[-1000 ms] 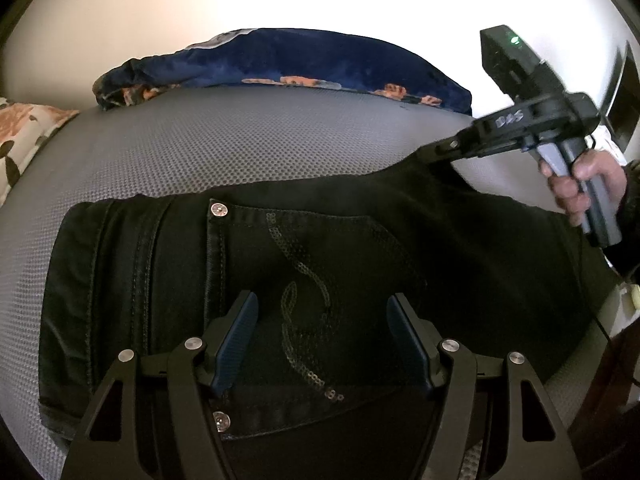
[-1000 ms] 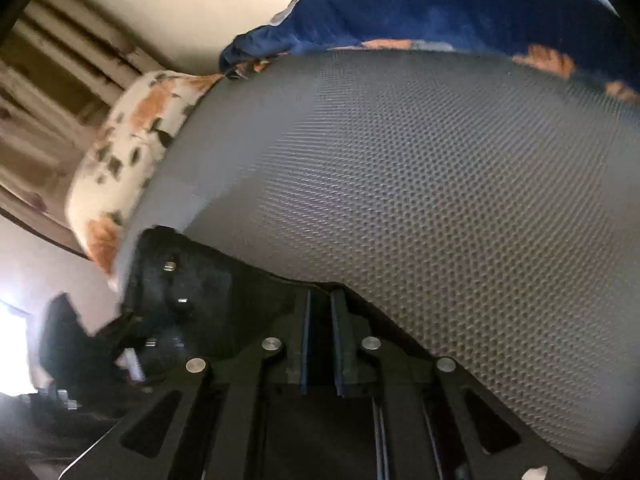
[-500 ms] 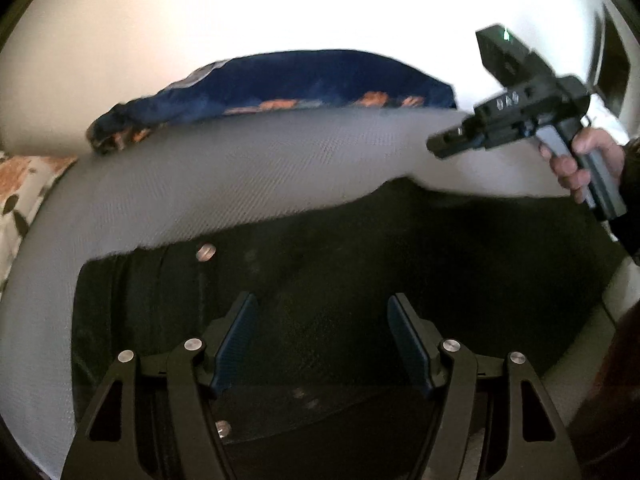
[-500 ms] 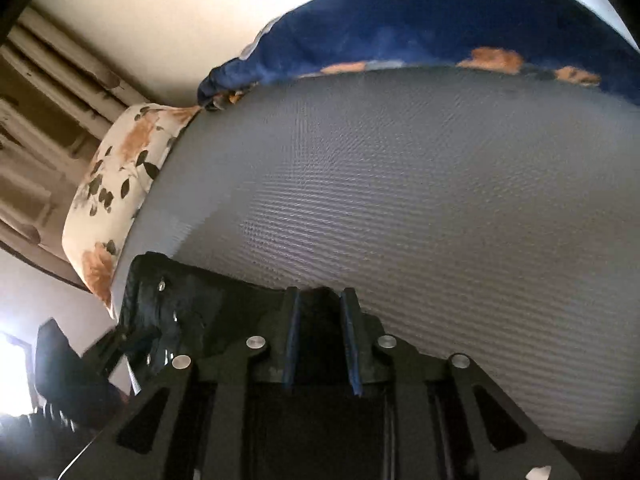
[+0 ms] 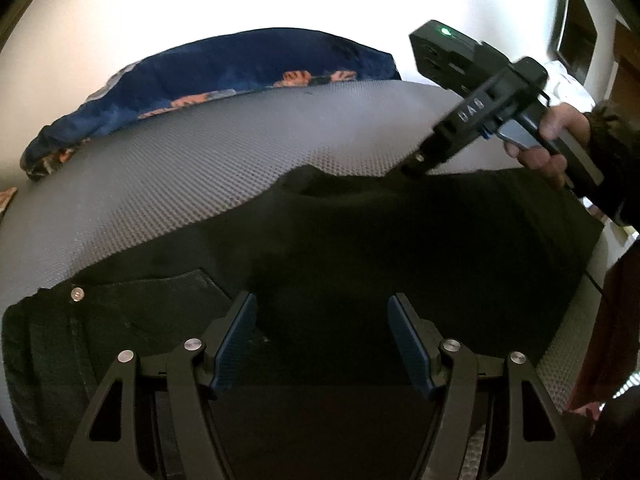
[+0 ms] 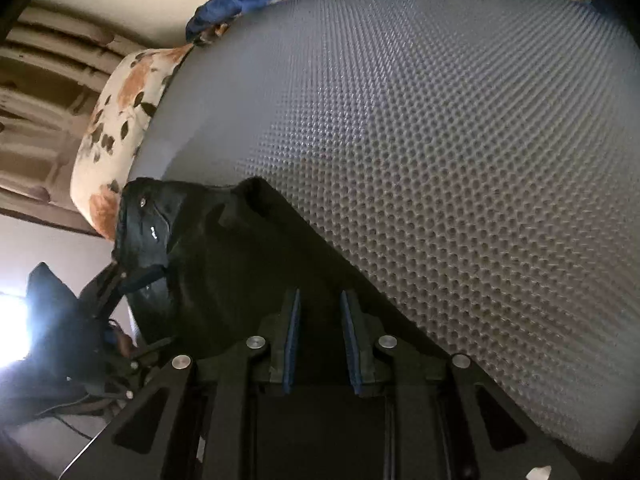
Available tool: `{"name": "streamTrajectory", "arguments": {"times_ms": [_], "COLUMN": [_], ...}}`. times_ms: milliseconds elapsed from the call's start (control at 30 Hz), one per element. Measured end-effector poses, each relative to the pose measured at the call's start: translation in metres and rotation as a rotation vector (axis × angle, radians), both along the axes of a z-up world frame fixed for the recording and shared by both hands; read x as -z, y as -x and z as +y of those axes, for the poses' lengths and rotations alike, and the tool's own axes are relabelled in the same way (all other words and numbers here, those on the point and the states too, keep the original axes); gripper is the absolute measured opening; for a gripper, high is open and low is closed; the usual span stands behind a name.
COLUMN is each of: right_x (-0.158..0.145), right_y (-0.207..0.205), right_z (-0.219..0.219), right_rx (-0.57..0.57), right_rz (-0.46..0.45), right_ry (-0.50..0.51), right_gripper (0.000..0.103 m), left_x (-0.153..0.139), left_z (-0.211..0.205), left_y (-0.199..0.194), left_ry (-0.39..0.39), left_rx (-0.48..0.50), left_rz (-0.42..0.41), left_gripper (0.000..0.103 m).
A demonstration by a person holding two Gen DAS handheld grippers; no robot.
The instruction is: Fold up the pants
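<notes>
Pants (image 5: 360,248) are spread across the mattress (image 5: 200,152) near its front edge. Left gripper (image 5: 322,344) is held apart over them, empty. Right gripper (image 6: 320,344), jaws just parted slightly with cloth between, is placed at the far hem; hem could slip and the fold collapse.

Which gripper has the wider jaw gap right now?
The left gripper: pads far apart over the pants. The right gripper shows only a narrow slit.

Navy floral blanket (image 5: 224,68) and floral pillow (image 6: 116,128) edge the grey mattress (image 6: 440,152).
</notes>
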State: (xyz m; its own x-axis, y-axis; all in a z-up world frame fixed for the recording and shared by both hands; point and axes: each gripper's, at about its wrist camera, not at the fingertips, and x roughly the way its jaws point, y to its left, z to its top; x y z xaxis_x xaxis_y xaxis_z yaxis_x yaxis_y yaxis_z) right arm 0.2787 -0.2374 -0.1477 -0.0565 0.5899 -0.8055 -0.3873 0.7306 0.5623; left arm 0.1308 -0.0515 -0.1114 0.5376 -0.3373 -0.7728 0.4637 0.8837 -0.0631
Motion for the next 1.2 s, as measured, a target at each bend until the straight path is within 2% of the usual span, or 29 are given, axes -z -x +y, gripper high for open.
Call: {"name": "streamTrajectory", "arguments": {"times_ms": [67,167,200,233,267,467,533,633,700,733,800,900,933,967,1067,1200], "right_x": [0.001,0.002,0.0,-0.001,-0.004,-0.055,-0.059,-0.048,-0.039,-0.038,-0.041,-0.049,-0.052,-0.053,-0.052,-0.033], "right_y": [-0.003,-0.004,-0.002,-0.002,-0.001,0.009,0.005,-0.001,0.0,0.005,0.017,0.044,0.053,0.064,0.095,0.115], "right_z": [0.004,0.018,0.021,0.023,0.023,0.006,0.001,-0.002,-0.008,-0.011,-0.02,-0.038,-0.046,-0.051,-0.051,-0.058], "right_rx": [-0.019,-0.062,-0.072,-0.077,-0.073,0.049,0.091,0.149,0.17,0.199,0.224,0.318,0.351,0.386,0.418,0.443], "right_rz": [0.017,0.015,0.0,-0.02,-0.037,-0.273,-0.291,-0.271,-0.22,-0.233,-0.257,-0.323,-0.341,-0.362,-0.424,-0.426], "right_ry": [-0.048,-0.068,-0.058,-0.046,-0.042,-0.081,-0.095,-0.021,-0.007,0.044,0.063,0.122,0.14,0.179,0.288,0.39], "right_gripper": [0.03,0.032,0.027,0.009,0.006,0.001,0.001,0.007,0.007,0.01,0.011,0.025,0.033,0.035,0.036,0.034], "left_x": [0.002,0.009,0.011,0.013,0.015,0.02,0.022,0.022,0.018,0.014,0.005,-0.009,-0.012,-0.013,-0.011,0.006], "left_z": [-0.003,-0.005,-0.005,-0.004,-0.005,-0.004,-0.004,-0.003,-0.004,-0.004,-0.006,-0.021,-0.028,-0.035,-0.05,-0.062], "left_y": [0.0,-0.003,-0.003,-0.002,-0.001,0.002,0.002,0.002,0.002,0.001,-0.003,-0.016,-0.022,-0.029,-0.05,-0.081], "left_ry": [-0.008,-0.01,-0.012,-0.014,-0.02,-0.016,-0.02,-0.022,-0.013,-0.004,0.028,0.05,0.049,0.052,0.067,0.058], "left_rx": [-0.003,-0.018,-0.023,-0.024,-0.023,-0.027,-0.026,-0.027,-0.032,-0.036,-0.025,0.017,0.034,0.046,0.071,0.066], "left_rz": [0.006,0.03,0.036,0.037,0.034,0.021,0.017,0.019,0.017,0.001,-0.014,-0.047,-0.063,-0.071,-0.049,-0.001], "left_gripper": [0.068,0.068,0.068,0.068,0.068,0.069,0.069,0.07,0.07,0.07,0.07,0.07,0.07,0.07,0.07,0.068]}}
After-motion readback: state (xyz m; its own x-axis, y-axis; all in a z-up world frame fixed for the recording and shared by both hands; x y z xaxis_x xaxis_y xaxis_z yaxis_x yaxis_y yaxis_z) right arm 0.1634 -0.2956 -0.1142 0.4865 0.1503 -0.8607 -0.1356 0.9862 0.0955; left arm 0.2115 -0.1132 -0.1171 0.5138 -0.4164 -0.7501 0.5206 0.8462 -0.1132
